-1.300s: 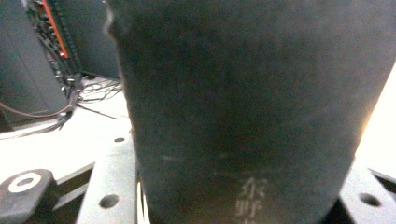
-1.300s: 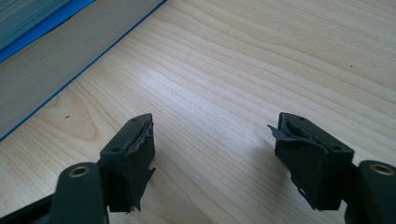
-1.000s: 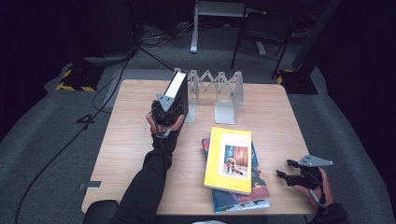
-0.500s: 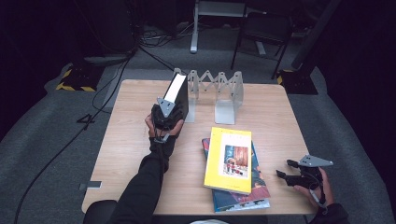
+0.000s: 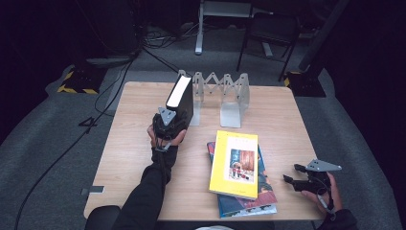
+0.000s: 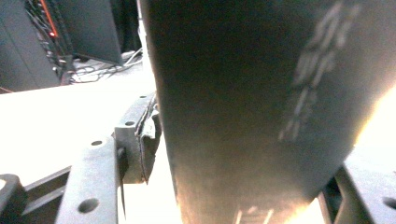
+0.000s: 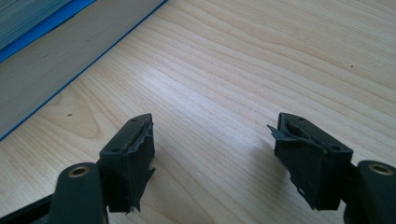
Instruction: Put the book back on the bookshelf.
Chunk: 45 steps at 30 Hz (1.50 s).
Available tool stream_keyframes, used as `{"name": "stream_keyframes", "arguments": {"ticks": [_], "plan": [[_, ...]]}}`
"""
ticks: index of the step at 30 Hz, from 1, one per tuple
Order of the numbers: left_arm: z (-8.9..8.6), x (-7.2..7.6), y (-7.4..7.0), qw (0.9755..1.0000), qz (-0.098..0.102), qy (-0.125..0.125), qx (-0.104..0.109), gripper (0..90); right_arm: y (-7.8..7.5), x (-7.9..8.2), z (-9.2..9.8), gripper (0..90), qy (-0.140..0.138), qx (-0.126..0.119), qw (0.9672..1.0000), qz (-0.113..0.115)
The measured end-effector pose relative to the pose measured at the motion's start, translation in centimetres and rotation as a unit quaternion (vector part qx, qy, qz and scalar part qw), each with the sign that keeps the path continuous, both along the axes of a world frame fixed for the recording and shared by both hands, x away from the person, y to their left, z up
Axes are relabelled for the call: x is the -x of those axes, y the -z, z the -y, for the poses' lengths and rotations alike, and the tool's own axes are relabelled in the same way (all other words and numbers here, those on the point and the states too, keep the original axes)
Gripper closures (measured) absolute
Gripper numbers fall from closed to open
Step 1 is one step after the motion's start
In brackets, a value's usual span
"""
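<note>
A thick black book (image 5: 181,98) stands upright on its edge, page side up, against the left end of a grey folding book rack (image 5: 225,91). My left gripper (image 5: 173,120) straddles the book's near end. Its jaws have just been opening, and the dark book (image 6: 261,93) still stands between them. The left pad (image 6: 148,140) shows a thin bright gap to the cover. My right gripper (image 5: 293,173) rests open near the table's front right corner, with bare wood between its jaws (image 7: 212,140).
A yellow book (image 5: 235,163) lies on a blue book (image 5: 249,203) at the front middle of the wooden table (image 5: 134,105); the blue book's edge (image 7: 46,51) is close to my right gripper. The rack's other slots stand free. Cables and chairs lie beyond the table.
The left hand has lowered the black book beside the rack's left end, and its jaws have spread apart. The right gripper has stayed still.
</note>
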<state>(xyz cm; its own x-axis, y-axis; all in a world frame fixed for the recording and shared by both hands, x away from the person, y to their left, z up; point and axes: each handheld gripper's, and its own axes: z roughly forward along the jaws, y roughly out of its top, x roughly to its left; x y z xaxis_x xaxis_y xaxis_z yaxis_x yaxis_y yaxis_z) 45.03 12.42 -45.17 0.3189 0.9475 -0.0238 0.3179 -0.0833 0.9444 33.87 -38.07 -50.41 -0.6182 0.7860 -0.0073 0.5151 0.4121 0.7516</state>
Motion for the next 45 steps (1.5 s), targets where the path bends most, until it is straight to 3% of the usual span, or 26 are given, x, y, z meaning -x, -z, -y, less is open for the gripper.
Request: {"name": "stream_keyframes", "arguments": {"ticks": [5, 7, 10, 13, 21, 32, 37, 43, 45], "plan": [[-0.2, 0.7, 1.3, 0.9998, -0.018, 0.004, -0.004, 39.4, 0.0, 0.0, 0.0, 28.5, 0.0, -0.001, 1.0, 0.0], [-0.4, 0.9, 2.2, 0.9993, -0.035, -0.002, 0.012, 39.2, 0.0, 0.0, 0.0, 28.4, 0.0, -0.001, 1.0, 0.0], [-0.2, 1.1, 3.2, 0.9986, -0.051, -0.005, 0.015, 44.8, 0.0, 0.1, 0.0, 28.4, 0.0, 0.0, 1.0, 0.001], [0.6, 1.2, 3.9, 0.9979, -0.062, -0.021, -0.005, 50.2, 0.0, 0.0, 0.0, 28.3, 0.001, -0.001, 1.0, -0.001], [1.6, 0.8, 3.7, 0.9967, -0.067, -0.044, -0.008, 51.8, 0.0, 0.0, 0.0, 28.3, 0.001, -0.001, 1.0, -0.002], [2.8, -2.2, 3.1, 0.9933, -0.087, -0.074, 0.014, 51.7, 0.0, 0.0, 0.0, 28.5, 0.0, -0.002, 1.0, -0.002], [3.3, -3.0, 2.9, 0.9916, -0.095, -0.087, 0.014, 51.6, 0.0, 0.1, 0.0, 28.6, 0.0, 0.0, 1.0, 0.0], [3.4, -3.5, 2.9, 0.9914, -0.095, -0.089, 0.015, 51.0, 0.0, 0.0, 0.0, 28.5, 0.0, -0.001, 1.0, -0.001], [3.3, -3.5, 2.9, 0.9911, -0.099, -0.085, 0.025, 50.3, 0.0, 0.1, 0.0, 28.4, -0.001, -0.001, 1.0, -0.001]]}}
